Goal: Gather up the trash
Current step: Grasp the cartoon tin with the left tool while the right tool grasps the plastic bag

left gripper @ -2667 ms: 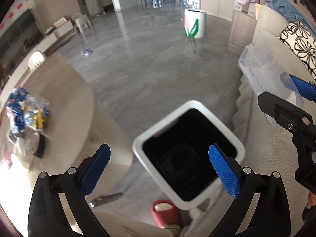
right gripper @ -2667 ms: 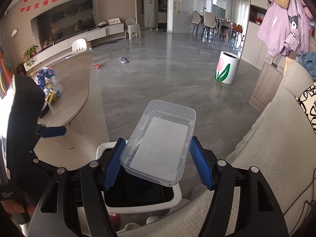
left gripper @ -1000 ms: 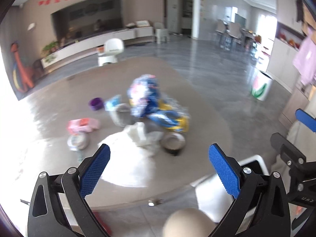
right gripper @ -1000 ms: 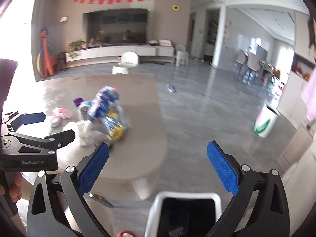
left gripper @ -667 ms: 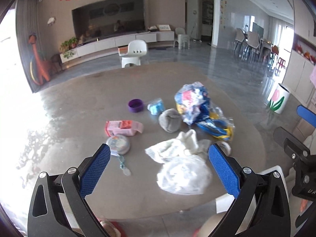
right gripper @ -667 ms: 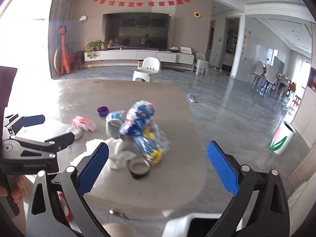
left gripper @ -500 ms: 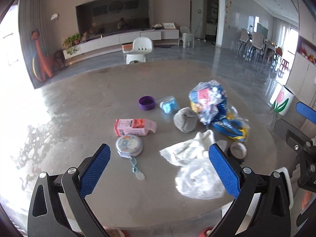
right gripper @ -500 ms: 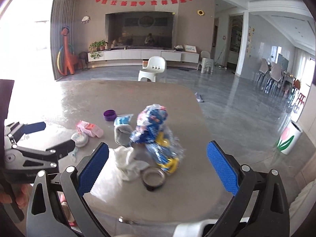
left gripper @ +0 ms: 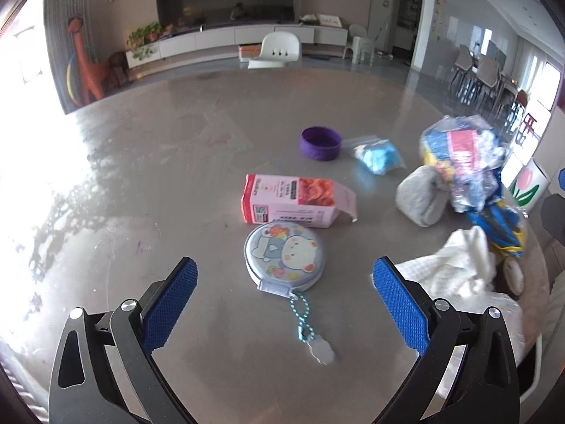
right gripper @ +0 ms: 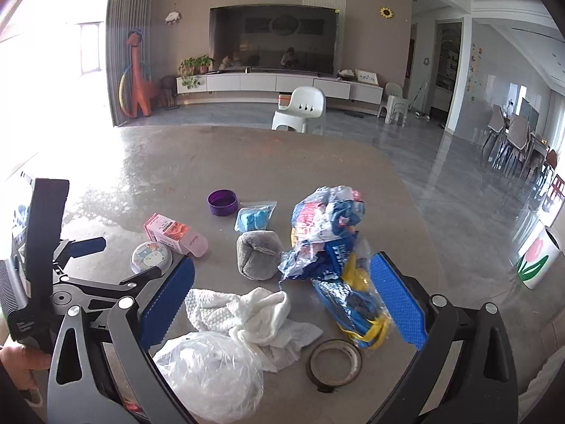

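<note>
Litter lies on a round grey table. My left gripper is open and hovers just above a round bear tin with a keychain, with a pink carton just beyond. My right gripper is open and empty above a white cloth. A crumpled clear bag lies in front of the cloth, a tape roll to its right. Colourful plastic bags and a grey bundle sit beyond. The left gripper shows at the left of the right wrist view.
A purple cap and a bagged blue item lie further back. A white bin rim shows below the table's right edge. A white chair stands behind the table, and a tulip-print bin stands on the floor at the right.
Both grippers swung from the white bin up to the table. The clear container that the right gripper held is gone from it. The left gripper has moved in over the tin and carton.
</note>
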`<state>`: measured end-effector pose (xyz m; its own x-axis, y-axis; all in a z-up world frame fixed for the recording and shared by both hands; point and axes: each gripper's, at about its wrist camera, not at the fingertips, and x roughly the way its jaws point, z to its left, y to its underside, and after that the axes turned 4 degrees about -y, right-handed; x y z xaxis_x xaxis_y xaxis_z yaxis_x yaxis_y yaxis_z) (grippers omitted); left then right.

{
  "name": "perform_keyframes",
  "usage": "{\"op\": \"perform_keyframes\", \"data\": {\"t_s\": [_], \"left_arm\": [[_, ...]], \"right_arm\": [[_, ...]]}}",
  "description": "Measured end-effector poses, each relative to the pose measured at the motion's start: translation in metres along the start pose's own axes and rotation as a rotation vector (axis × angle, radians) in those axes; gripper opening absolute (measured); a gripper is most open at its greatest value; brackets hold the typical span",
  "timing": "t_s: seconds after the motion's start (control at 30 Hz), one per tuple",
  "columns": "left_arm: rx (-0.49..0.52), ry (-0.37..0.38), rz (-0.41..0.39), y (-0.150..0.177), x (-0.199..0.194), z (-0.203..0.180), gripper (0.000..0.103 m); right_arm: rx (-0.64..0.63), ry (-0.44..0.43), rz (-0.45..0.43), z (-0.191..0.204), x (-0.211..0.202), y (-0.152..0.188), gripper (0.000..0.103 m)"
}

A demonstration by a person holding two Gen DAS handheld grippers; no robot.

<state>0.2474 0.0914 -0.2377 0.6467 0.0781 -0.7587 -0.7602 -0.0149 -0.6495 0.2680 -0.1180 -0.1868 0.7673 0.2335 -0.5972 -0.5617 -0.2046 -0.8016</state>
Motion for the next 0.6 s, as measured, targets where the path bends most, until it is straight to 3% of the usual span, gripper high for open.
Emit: {"op": "perform_keyframes", "data": {"t_s": [0.23,0.3,0.37,0.4,0.6], "left_arm": [[-0.018,0.002,0.062,-0.005,0.030,0.002,0.096],[-0.010,0.004,0.067,-0.006,0.032,0.001,0.084],[0.033,-0.003,0.048,-0.004,0.030,-0.005,0.062],[0.049,0.008,0.038,-0.004,0.029,-0.008,0.058],[0.014,0.019,0.008,-0.003,0.018,0.000,0.055]], "right_arm": [[-0.001,-0.011,0.014,-0.001,0.018,-0.002,0.099],[0.004,-0.012,0.014,-0.003,0.019,-0.003,0.099],[0.007,-0.012,0.011,-0.004,0.019,-0.003,0.099],[0.007,-0.012,0.011,-0.006,0.019,-0.004,0.099],[0.008,0.009,0.016,-0.012,0.023,-0.004,0.099]]}}
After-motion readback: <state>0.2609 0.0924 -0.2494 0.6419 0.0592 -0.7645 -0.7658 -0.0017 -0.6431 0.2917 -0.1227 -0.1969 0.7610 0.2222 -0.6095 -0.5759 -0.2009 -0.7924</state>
